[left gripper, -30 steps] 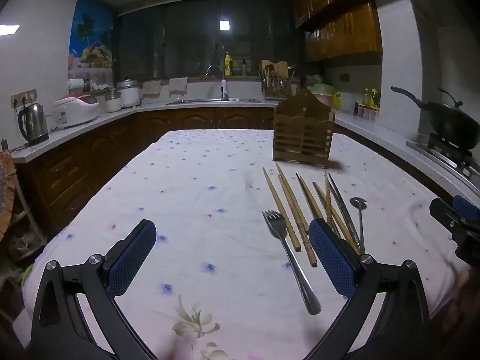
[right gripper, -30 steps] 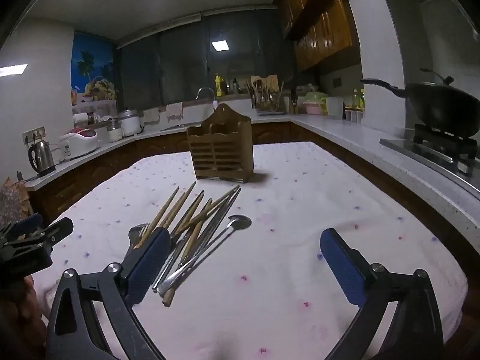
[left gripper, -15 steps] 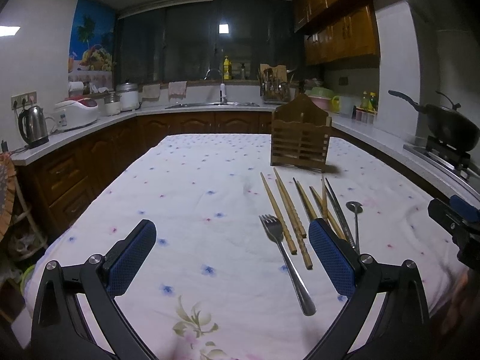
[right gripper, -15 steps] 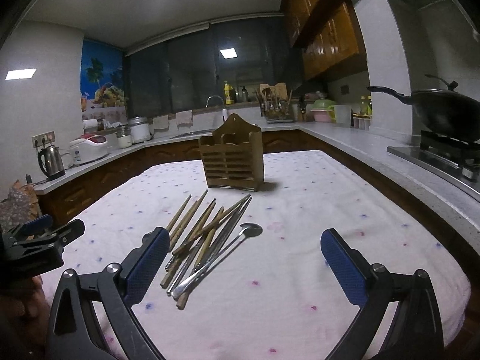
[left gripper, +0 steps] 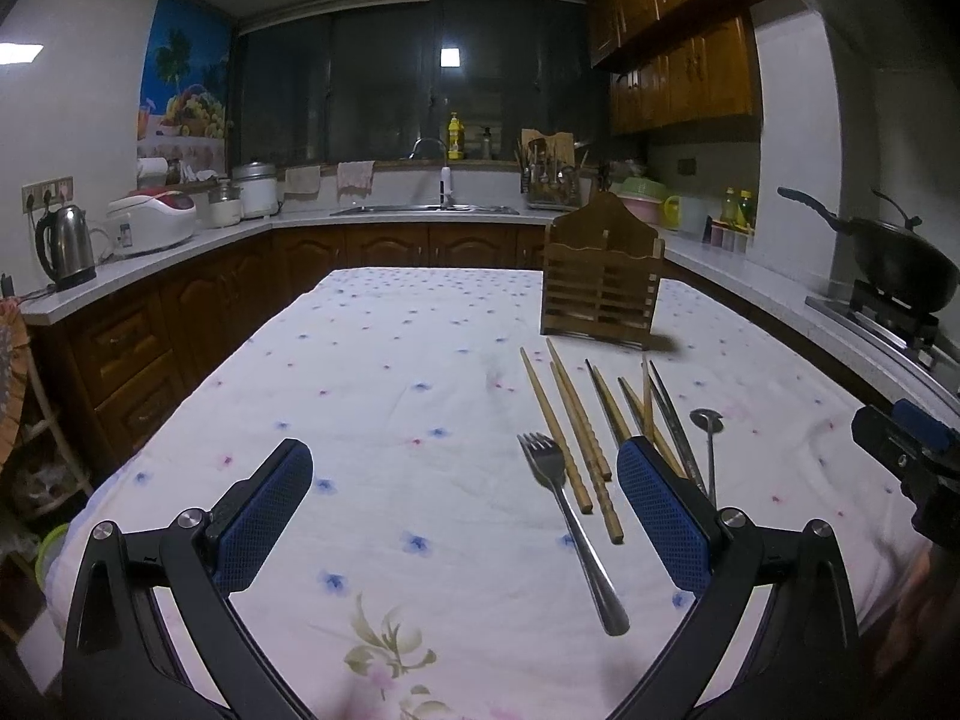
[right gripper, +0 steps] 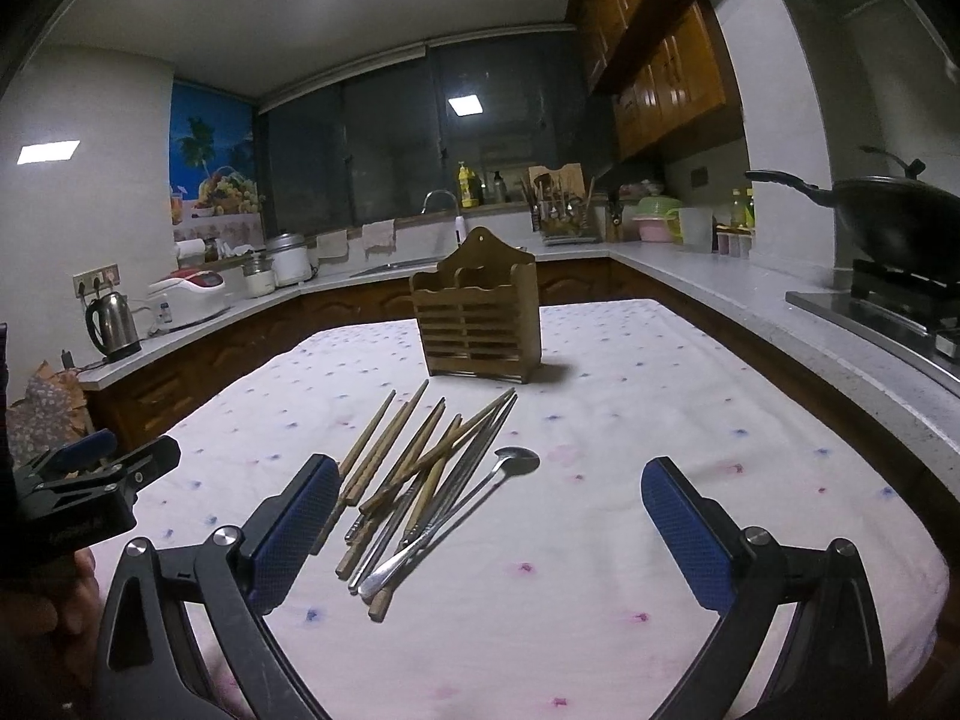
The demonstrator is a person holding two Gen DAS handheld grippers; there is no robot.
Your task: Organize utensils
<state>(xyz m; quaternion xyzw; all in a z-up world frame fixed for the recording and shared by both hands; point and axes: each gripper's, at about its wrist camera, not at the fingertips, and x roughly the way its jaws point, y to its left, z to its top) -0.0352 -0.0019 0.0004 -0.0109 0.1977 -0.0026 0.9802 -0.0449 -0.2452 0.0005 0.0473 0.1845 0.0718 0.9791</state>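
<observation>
left wrist: holder (left gripper: 601,288) looms nearer.

The left black tool with blue textured pads (left gripper: 462,516) fills the bottom of the frame, its jaws spread wide above the counter covered in a white cloth with small blue and pink flowers (left gripper: 372,396). Right of centre lies a silver metal fork (left gripper: 570,525), tines pointing away. Just beside it on the right lie several light wooden chopsticks (left gripper: 570,426), a pair of metal chopsticks (left gripper: 675,420) and a small silver spoon (left gripper: 708,438). Behind them, in the middle right, stands an upright slatted brown wooden utensil holder (left gripper: 600,294). The other black tool (left gripper: 900,450) enters at the right edge.
</observation>
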